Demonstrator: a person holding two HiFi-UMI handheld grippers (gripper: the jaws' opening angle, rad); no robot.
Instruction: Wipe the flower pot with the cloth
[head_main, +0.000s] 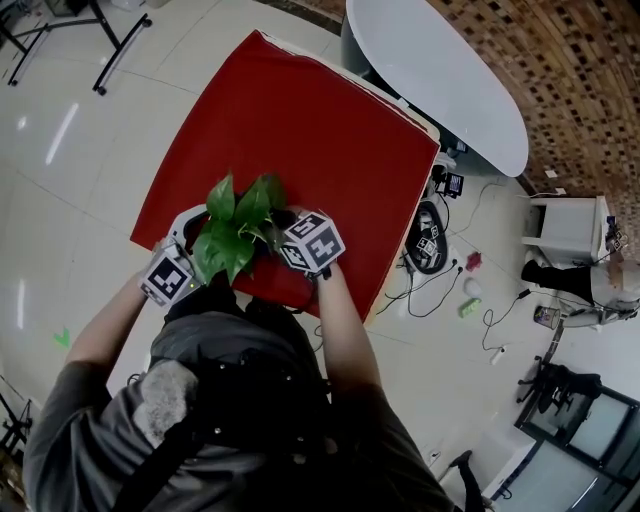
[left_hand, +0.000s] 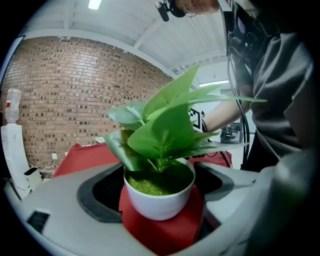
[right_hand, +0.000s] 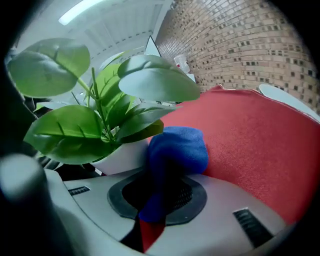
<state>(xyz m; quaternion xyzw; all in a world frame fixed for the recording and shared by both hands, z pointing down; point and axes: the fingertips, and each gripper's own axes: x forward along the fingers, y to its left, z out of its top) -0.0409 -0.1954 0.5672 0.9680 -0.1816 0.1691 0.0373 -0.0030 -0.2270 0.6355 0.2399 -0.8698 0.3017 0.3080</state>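
A white flower pot (left_hand: 159, 200) with green leaves (left_hand: 165, 125) stands on the red table cover (head_main: 330, 150), close to its near edge. My left gripper (left_hand: 158, 212) has a jaw on each side of the pot and holds it. In the head view the leaves (head_main: 235, 232) hide the pot, with the left gripper (head_main: 185, 262) to their left and the right gripper (head_main: 280, 243) to their right. My right gripper (right_hand: 161, 197) is shut on a bunched blue cloth (right_hand: 177, 147). The cloth presses against the side of the pot (right_hand: 122, 159).
A white oval table (head_main: 440, 70) stands beyond the red table's far right corner. Cables and small devices (head_main: 430, 245) lie on the floor to the right, near a white shelf (head_main: 565, 225). Black stand legs (head_main: 110, 50) are at the far left.
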